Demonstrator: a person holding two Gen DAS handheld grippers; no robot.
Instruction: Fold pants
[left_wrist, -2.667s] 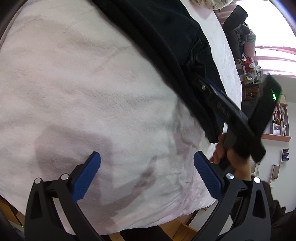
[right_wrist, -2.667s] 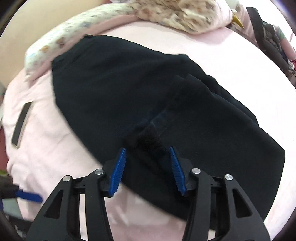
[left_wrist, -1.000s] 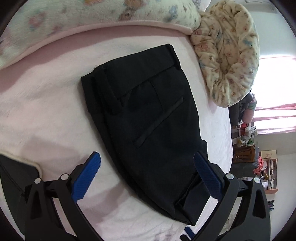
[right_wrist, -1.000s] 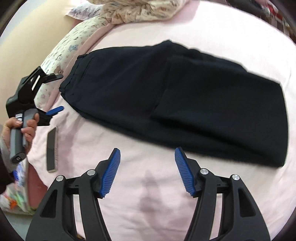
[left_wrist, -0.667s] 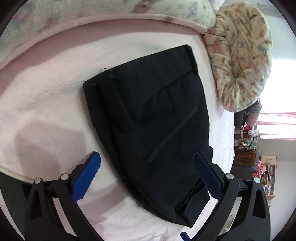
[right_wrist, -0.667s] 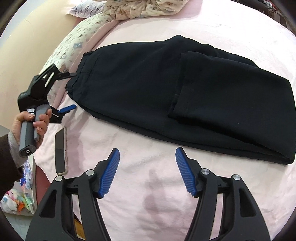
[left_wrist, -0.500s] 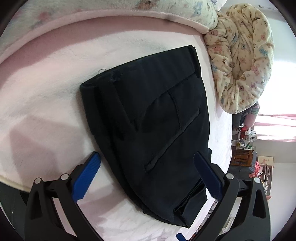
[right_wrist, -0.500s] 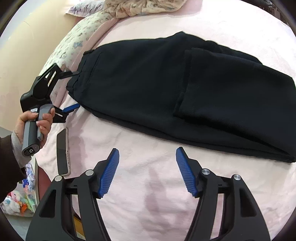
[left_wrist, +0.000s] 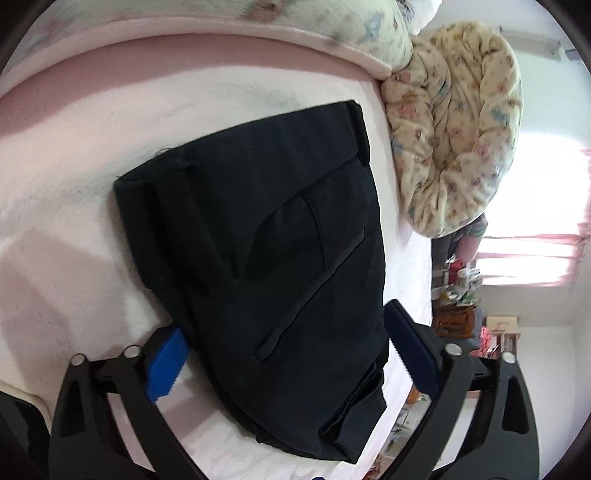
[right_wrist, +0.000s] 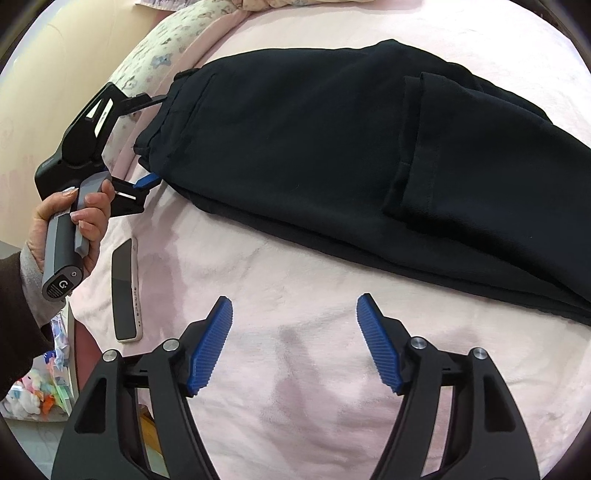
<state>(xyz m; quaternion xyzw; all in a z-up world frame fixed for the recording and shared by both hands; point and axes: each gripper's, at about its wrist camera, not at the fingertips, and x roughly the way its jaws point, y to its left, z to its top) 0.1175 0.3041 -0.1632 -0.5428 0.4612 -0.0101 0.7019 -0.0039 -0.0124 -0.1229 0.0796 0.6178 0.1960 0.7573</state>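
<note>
Black pants (right_wrist: 303, 140) lie on the pink bed (right_wrist: 295, 295), legs already doubled over; left tongs (left_wrist: 284, 354) spread apart, straddling the waistband. Right tongs (right_wrist: 295, 343) apart, empty, near the hem fold; next, seemingly, clamp the waistband and carry it across

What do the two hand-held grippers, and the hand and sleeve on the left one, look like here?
Both hand-held grippers have black frames with silver pivot screws and ribbed blue finger pads. The left hand-held gripper, seen from the right camera, has a grey handle with a white logo on its butt and a white label on its black head. The left hand is bare, in a dark sleeve over a grey cuff. No cables show.
</note>
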